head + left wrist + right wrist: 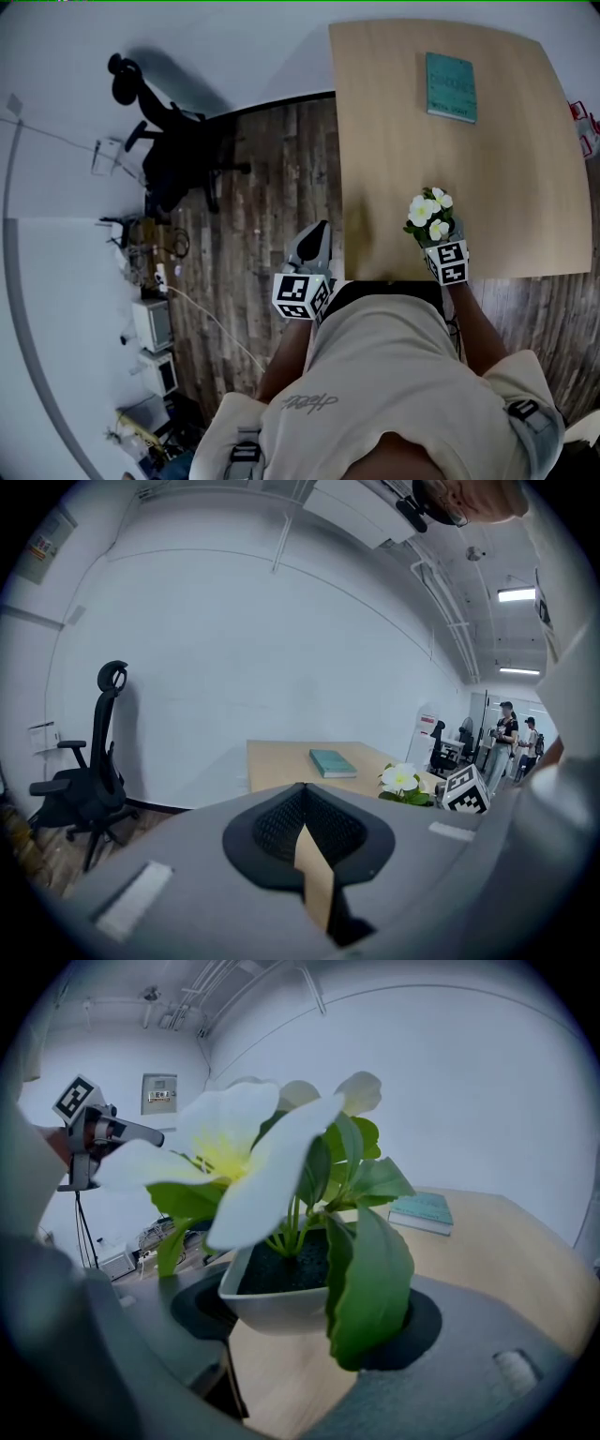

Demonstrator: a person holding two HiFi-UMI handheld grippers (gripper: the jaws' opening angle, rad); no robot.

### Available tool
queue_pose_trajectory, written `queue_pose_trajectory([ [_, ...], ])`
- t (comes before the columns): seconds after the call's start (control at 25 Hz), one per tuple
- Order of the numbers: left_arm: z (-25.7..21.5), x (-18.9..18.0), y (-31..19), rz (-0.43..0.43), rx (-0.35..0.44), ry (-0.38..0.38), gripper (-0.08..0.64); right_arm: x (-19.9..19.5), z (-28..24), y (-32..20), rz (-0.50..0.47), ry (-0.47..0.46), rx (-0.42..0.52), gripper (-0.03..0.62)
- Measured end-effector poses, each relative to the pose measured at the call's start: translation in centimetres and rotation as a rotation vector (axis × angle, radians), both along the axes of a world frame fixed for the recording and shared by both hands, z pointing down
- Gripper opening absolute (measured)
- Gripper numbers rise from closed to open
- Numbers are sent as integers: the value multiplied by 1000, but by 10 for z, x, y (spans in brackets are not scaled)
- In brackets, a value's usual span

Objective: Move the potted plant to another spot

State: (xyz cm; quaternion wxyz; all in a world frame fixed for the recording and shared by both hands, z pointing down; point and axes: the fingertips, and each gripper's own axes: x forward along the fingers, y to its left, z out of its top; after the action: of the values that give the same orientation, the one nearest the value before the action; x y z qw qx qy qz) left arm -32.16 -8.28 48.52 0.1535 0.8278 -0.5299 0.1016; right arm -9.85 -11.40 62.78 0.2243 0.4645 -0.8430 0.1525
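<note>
**Plant in the right jaws at the near edge of the surface**

The right gripper [434, 241] has its jaws spread wide around the pale pot [281, 1303] of the plant [428, 212], one jaw on each side, with the pot wall against the dark pads. Soil fills the pot, green leaves hang over its rim, and a large white flower with a yellow centre leans out towards the camera. From the head view, the plant sits close to the near edge of the wooden surface [394, 141], towards its right half. I cannot tell whether the pot rests on the wood or hangs just above it.

A teal book [450, 86] lies flat near the far edge of the surface, well apart from the plant and beyond it.

The left gripper [319, 231] is off the surface, over the plank floor [253, 216] just beside the surface's left near corner. Its jaws are closed pad to pad and hold nothing. It points towards the white wall, with the book and the plant off to its right.

A black chair [178, 155] stands on the floor by the wall, well to the left of the surface. In the left gripper view, people [507, 731] stand far off at the right.
</note>
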Motion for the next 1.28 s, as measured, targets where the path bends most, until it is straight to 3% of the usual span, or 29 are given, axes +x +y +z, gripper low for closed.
queue_pose_trajectory([
  [0.52,18,-67,-7,36,-36,-29,18,-67,32,-45,27,41,11,353],
  [1.28,32,-104,-22,5,-85,-43,18,-112,70,-98,22,63,-27,353],
])
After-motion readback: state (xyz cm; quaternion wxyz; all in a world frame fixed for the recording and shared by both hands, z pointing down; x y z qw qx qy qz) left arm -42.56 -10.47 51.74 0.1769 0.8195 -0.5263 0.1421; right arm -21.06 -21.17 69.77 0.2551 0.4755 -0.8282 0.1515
